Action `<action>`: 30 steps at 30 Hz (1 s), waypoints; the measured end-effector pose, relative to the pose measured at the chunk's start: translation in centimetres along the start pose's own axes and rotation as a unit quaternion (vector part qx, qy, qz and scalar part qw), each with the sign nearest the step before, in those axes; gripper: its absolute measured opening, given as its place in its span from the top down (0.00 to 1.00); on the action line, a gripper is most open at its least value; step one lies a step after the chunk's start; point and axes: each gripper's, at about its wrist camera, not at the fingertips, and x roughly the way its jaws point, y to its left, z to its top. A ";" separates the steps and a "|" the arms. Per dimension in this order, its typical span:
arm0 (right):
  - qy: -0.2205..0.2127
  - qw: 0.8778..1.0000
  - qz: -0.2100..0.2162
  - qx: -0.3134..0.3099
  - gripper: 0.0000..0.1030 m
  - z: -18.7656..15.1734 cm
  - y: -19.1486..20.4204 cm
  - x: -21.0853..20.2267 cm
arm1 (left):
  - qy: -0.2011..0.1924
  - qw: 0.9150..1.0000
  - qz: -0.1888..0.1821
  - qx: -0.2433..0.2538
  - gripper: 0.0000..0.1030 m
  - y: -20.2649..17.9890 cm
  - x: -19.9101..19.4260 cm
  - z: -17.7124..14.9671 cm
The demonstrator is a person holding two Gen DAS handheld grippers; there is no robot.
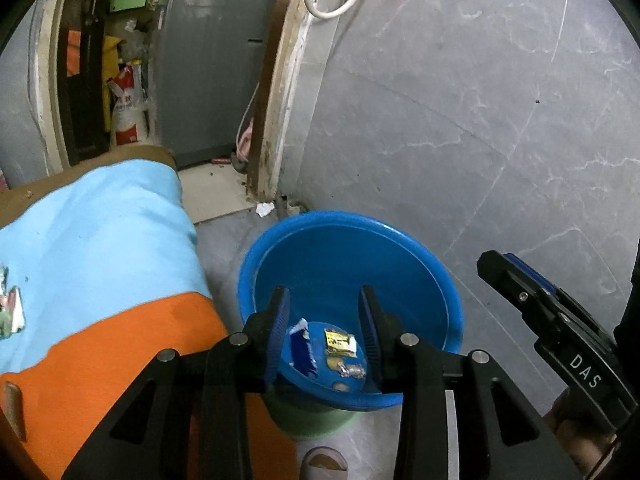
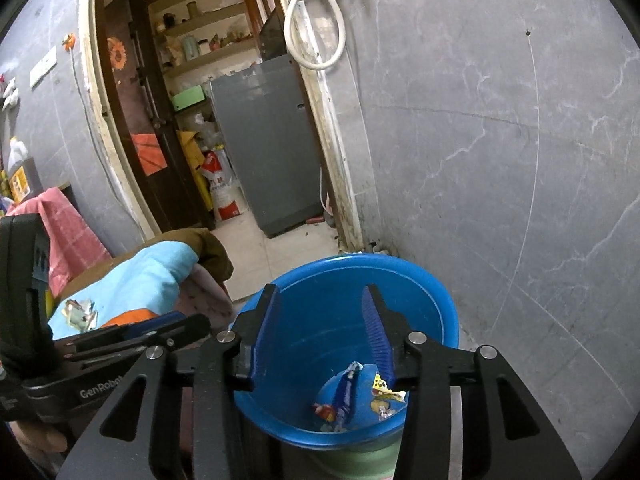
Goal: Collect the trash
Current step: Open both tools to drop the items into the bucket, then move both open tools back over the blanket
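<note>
A blue plastic bin (image 1: 420, 264) stands on the floor by the grey wall; it also shows in the right wrist view (image 2: 424, 288). Several wrappers lie on its bottom: a blue one (image 1: 302, 350), a yellow one (image 1: 340, 342) and a silver one (image 1: 352, 370); the right wrist view shows the blue wrapper (image 2: 345, 394). My left gripper (image 1: 324, 340) is open and empty above the bin. My right gripper (image 2: 322, 332) is open and empty above the bin too; it shows at the right of the left wrist view (image 1: 540, 300). A crumpled wrapper (image 2: 78, 312) lies on the light blue cloth.
A bed or couch with a light blue and orange cloth (image 1: 100, 248) stands left of the bin. A doorway behind leads to a grey appliance (image 2: 264, 136) and shelves. A white scrap (image 1: 264, 209) lies on the floor by the door frame. A white hose (image 2: 316, 20) hangs on the wall.
</note>
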 end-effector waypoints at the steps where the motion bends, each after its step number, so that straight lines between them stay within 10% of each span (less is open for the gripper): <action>1: -0.002 1.000 0.000 0.000 0.60 0.1 0.1 0.0 | -0.003 1.000 0.002 -0.001 0.68 0.2 -0.3 0.0; 15: -0.030 0.999 0.015 -0.007 0.52 1.0 2.2 -0.7 | -0.054 0.998 0.043 -0.001 0.67 2.0 -5.6 1.3; 30: -0.133 0.987 0.091 -0.018 0.18 2.2 7.7 -3.6 | -0.186 0.973 0.122 -0.064 0.27 7.6 -16.7 -0.4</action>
